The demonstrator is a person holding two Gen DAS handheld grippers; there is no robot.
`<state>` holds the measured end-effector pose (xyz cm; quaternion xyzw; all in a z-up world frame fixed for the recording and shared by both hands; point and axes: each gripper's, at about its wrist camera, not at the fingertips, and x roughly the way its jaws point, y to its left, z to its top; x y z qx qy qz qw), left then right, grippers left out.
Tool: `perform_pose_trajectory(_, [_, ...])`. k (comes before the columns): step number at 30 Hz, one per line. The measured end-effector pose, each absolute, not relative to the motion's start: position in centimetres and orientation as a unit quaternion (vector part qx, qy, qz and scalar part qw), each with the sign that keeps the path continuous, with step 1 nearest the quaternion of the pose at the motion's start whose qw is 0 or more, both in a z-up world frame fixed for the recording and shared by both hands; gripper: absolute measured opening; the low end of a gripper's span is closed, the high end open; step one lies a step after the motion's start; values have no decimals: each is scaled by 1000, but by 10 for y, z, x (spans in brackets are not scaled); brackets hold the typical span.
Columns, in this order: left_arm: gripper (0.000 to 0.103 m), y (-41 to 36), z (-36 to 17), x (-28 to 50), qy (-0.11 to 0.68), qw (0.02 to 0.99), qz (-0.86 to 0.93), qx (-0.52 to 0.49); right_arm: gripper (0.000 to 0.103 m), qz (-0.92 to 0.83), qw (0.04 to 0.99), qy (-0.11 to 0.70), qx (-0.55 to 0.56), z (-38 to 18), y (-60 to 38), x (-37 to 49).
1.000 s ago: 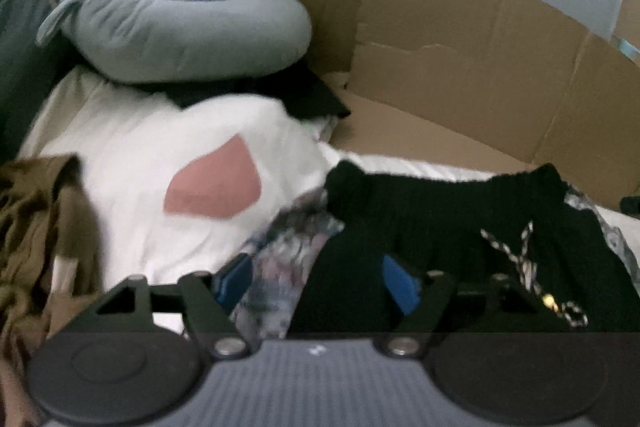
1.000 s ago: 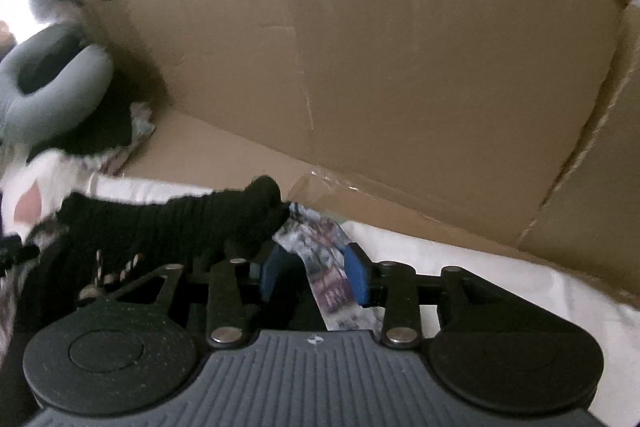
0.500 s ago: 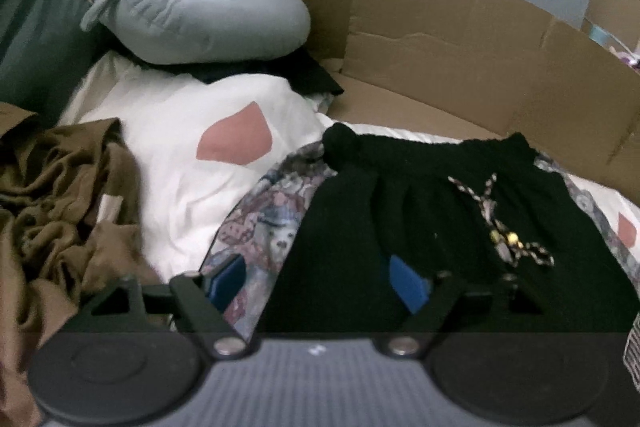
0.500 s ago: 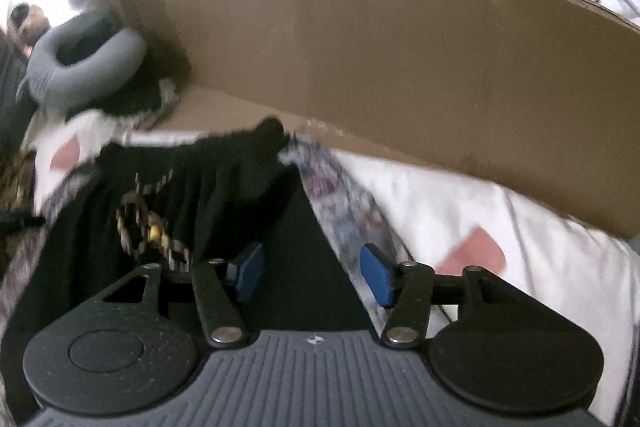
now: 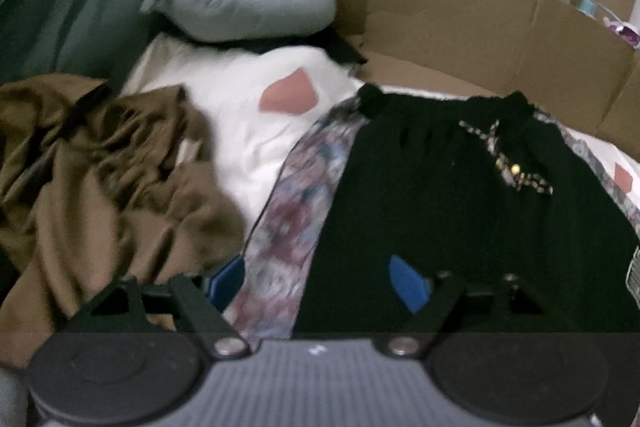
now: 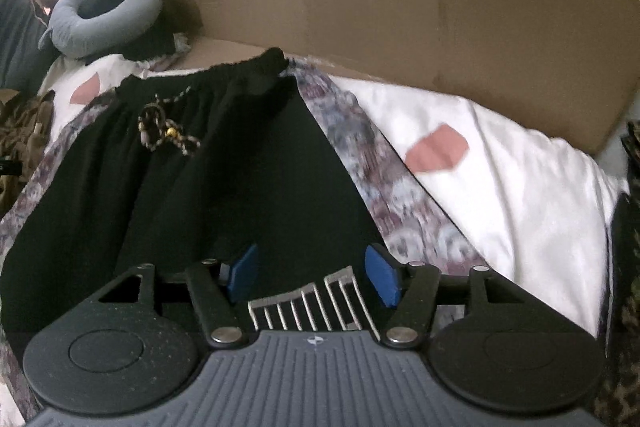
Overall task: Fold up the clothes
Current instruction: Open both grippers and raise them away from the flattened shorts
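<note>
Black shorts (image 5: 460, 195) (image 6: 192, 187) with floral side panels and a braided drawstring (image 6: 166, 131) lie spread flat on the white bed sheet (image 5: 248, 131), waistband toward the cardboard. My left gripper (image 5: 316, 283) hangs open over the shorts' left floral panel (image 5: 288, 211), holding nothing. Over the lower right part of the shorts is my right gripper (image 6: 312, 275), its jaws still opening, pads clear of the cloth. A black-and-white striped piece (image 6: 316, 301) shows just below its fingers.
A crumpled brown garment (image 5: 100, 171) lies left of the shorts. A grey neck pillow (image 5: 236, 7) and dark cushions sit at the back left. A cardboard wall (image 6: 400, 7) runs along the far side of the bed. Dark patterned cloth (image 6: 624, 267) is at the right edge.
Both grippers pulled back from the waistband toward the near side, so more of the flat shorts shows. The right jaws widened and let go of the waistband corner.
</note>
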<state>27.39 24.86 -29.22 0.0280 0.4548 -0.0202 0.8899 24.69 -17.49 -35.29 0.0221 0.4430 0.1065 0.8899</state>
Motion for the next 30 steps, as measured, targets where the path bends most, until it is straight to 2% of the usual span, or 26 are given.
perform_pose_trajectory(8, [82,267,-272,239,466,884,-17,19,66,85,889,448,38,-335,-194,207])
perform_pose_trajectory(17, [82,279,-226,222,469,883,-10,5,67,76,888,452,35,-283,-199,191])
perform_pose_trajectory(30, [84,281,-155,183,445,894,-52,-19,69,129,894,429,-21,-151,-154,204])
